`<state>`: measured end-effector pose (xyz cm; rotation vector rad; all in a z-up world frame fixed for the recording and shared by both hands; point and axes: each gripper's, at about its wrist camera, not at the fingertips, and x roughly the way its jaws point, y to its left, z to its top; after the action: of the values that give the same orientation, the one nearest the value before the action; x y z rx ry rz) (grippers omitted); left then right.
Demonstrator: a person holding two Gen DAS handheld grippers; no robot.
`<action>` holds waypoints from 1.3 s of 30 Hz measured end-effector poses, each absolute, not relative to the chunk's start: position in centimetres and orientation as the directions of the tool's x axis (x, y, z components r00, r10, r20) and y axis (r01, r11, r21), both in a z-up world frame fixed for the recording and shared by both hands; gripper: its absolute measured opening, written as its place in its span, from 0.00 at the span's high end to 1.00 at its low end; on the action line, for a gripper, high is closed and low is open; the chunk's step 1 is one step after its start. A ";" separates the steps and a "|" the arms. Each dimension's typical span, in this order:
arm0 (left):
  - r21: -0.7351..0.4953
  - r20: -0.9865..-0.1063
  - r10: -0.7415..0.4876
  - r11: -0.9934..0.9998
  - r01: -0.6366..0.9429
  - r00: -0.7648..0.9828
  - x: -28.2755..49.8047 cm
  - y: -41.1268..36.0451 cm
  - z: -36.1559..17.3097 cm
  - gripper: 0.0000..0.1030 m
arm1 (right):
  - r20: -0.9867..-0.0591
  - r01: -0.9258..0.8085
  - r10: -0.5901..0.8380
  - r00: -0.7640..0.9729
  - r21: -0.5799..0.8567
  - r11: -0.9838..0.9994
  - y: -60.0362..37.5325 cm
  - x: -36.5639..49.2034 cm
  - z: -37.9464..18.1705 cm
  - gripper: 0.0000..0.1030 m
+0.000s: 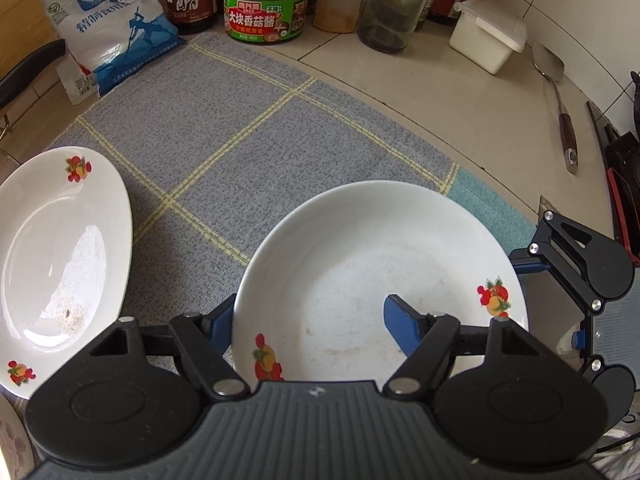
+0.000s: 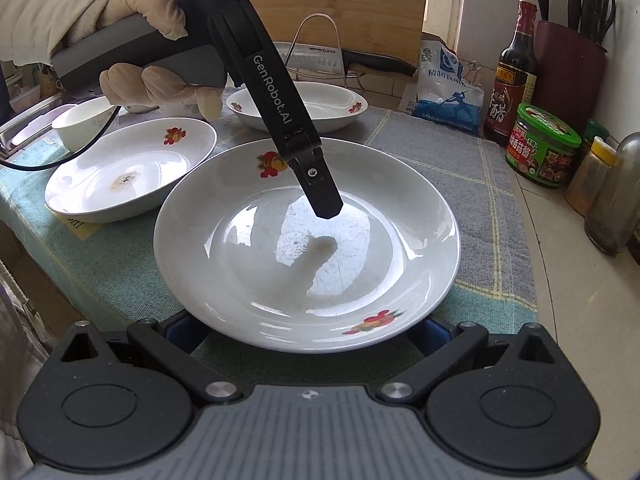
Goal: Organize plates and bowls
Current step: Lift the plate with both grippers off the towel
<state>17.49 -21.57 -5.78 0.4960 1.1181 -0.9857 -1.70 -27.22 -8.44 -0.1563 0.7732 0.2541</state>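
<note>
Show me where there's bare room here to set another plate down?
Free: the checked cloth between the near plate and the mushroom sauce jar; also bare tile counter between cloth and spatula. Crowded: around that jar and by the left plate.

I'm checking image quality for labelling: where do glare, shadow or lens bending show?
Right wrist view: window glare on the plate, with the left gripper's shadow in it. Left wrist view: softer light, a bright patch on the side plate. Both views bend straight lines toward the edges.
</note>
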 end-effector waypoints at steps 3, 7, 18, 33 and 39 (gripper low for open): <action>-0.134 -0.905 -0.413 0.507 0.852 0.104 17.9 -21.9 -5.5 0.28 | -0.707 -0.286 0.170 0.686 -0.048 0.957 -27.6 -1.4 -8.2 0.00; -0.135 -0.898 -0.425 0.512 0.849 0.113 18.7 -22.8 -5.2 0.28 | -0.713 -0.294 0.165 0.682 -0.060 0.954 -28.5 -0.4 -7.9 0.00; -0.139 -0.885 -0.446 0.534 0.834 0.138 21.9 -25.9 -5.2 0.28 | -0.716 -0.312 0.169 0.678 -0.072 0.947 -32.0 3.0 -7.5 0.00; -0.132 -0.878 -0.452 0.547 0.827 0.159 26.2 -29.6 -6.5 0.28 | -0.720 -0.318 0.162 0.675 -0.085 0.944 -35.8 7.3 -8.0 0.00; -0.140 -0.873 -0.462 0.545 0.827 0.156 27.2 -30.2 -6.9 0.28 | -0.725 -0.305 0.155 0.671 -0.080 0.949 -36.8 7.9 -8.4 0.00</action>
<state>27.19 -30.24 -6.90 0.4179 1.0544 -0.9614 7.90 -36.79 -8.41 -0.2014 0.7946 0.2612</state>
